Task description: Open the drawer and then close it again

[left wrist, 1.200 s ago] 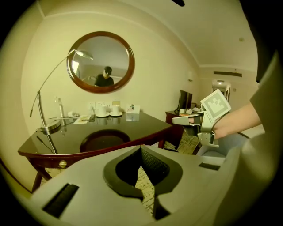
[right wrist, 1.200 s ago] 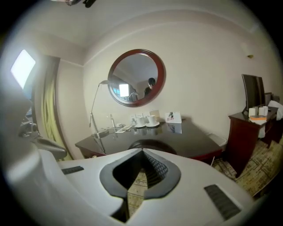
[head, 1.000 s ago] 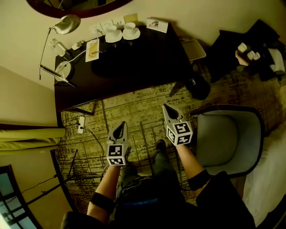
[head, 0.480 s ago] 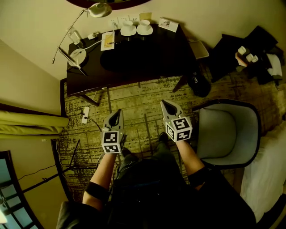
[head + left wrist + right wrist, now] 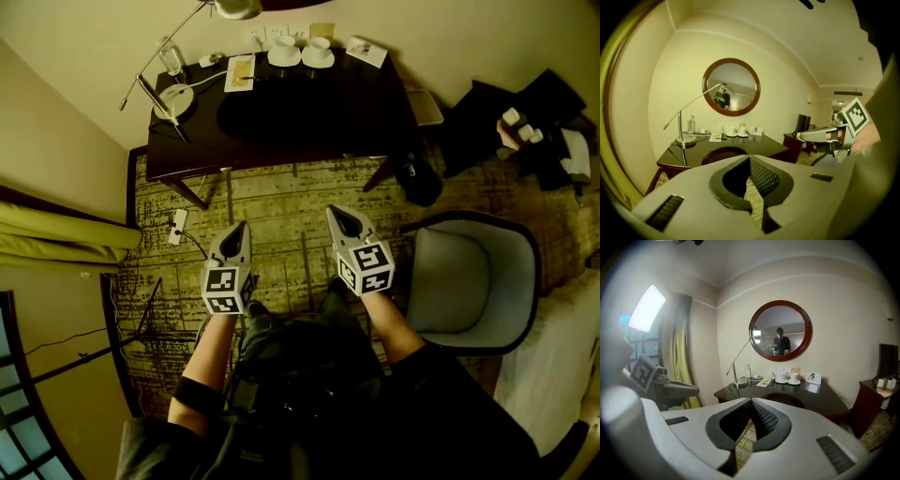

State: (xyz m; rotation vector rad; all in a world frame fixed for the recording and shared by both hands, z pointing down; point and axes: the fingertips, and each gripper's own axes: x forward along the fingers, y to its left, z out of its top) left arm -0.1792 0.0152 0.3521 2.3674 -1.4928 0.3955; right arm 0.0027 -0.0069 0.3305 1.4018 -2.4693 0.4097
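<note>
Head view: both claws are held out side by side over the patterned carpet (image 5: 281,202). The left gripper (image 5: 241,228) and right gripper (image 5: 334,212) point at the dark desk (image 5: 309,131) by the wall, well short of it. Can't make out the drawer under that top.

Left gripper view: jaws pressed together, nothing between them, desk ahead.

Right gripper view: same deal, closed and empty.

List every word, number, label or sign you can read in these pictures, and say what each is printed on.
No text can be read.
Leaflet on the desk: print too small.
Standing card: print too blurred.
Left gripper and right gripper: square marker patterns only, no letters.
</note>
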